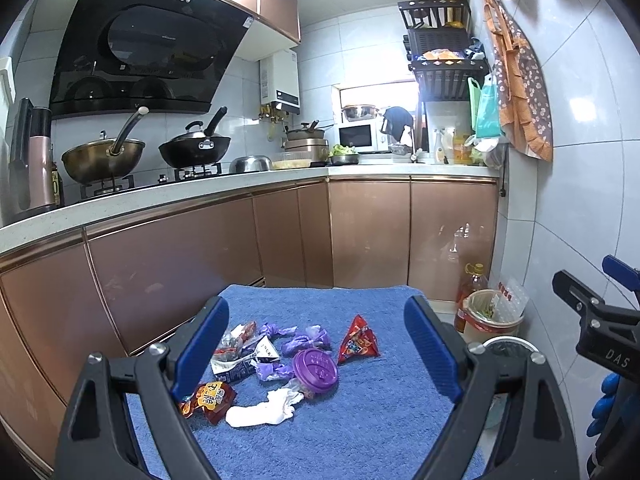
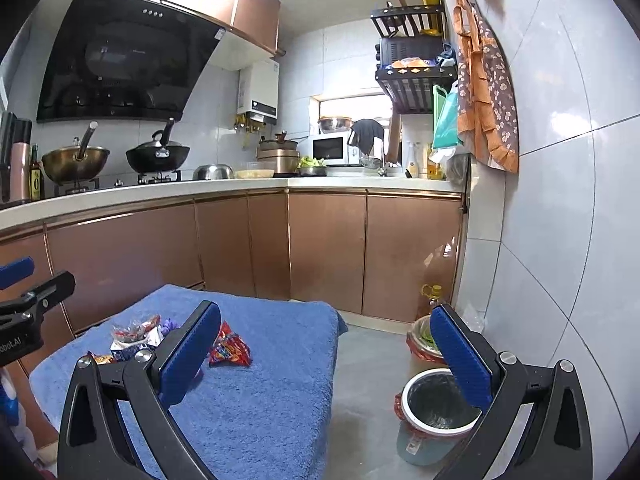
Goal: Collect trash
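Copper-fronted kitchen cabinets and a white tiled wall frame a low surface draped in a blue towel, where litter lies scattered. Held above it, the left gripper has its blue-padded fingers spread wide and grips nothing. Between those fingers in the left wrist view sit a purple plastic lid, a crumpled white tissue, twisted purple wrappers and a flattened carton. A red-orange snack packet lies just beside the left finger, while a red triangular snack bag stands apart toward the towel's right side.

To the right, the right gripper is likewise opened wide and empty, one finger over the towel's edge and the other over the floor. Below it on the grey floor stands a round waste bin with a dark liner and white rim, close beside the towel-covered surface. Behind the bin are a second lined basket holding green scraps and a bottle of cooking oil against the cabinets. Two woks rest on the hob beneath a black extractor hood.
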The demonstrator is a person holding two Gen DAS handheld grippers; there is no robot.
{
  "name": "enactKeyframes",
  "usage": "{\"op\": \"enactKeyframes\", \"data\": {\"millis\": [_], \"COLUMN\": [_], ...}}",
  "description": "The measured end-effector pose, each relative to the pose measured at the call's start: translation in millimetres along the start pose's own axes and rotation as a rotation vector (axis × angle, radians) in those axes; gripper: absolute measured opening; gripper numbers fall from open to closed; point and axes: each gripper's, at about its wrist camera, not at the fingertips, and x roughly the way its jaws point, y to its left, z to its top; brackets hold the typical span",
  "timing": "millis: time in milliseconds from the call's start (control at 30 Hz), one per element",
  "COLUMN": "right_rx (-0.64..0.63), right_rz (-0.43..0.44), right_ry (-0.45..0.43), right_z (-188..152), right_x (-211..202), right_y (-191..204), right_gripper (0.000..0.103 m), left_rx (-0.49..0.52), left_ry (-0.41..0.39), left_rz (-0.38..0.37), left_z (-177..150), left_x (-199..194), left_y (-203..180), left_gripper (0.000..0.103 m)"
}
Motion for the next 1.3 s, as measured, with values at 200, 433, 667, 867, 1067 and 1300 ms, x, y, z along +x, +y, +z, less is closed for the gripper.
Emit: {"op": "enactKeyframes", "data": {"millis": [200, 433, 667, 867, 1067, 1300], "right_rx": [0.011, 0.018, 0.001, -0.006, -0.033, -0.068], "right_rz": [0.015, 0.038, 0.069, 0.086, 0.112, 0.259], "right_ry": [-0.023, -0.051, -0.033, -0.027, 0.009, 0.169], "right_z": [5, 10, 15, 24, 26, 4], "right_x": [-2, -1, 16, 34, 56, 106], "right_y": [-2, 0, 7, 14, 26, 62], "right_gripper": [0.103, 0.103, 0.103, 0.103, 0.103, 0.103], "left_rx": [0.0, 0.004, -0.011, -0.025, -0.051, -0.083], "left_ry": [-0.004, 0.008, 0.018, 0.038, 0.081, 0.185], "left_rz": [-0.007, -0.004, 0.019, 0.035, 0.05, 0.154], "left_z": [4, 10, 17, 19, 11, -13], "left_x": [1, 7, 24, 46, 69, 103], "left_y": [0, 2, 11, 21, 46, 115], "left_gripper": [0.09, 0.09, 0.089, 0.089, 0.089, 0.089]}}
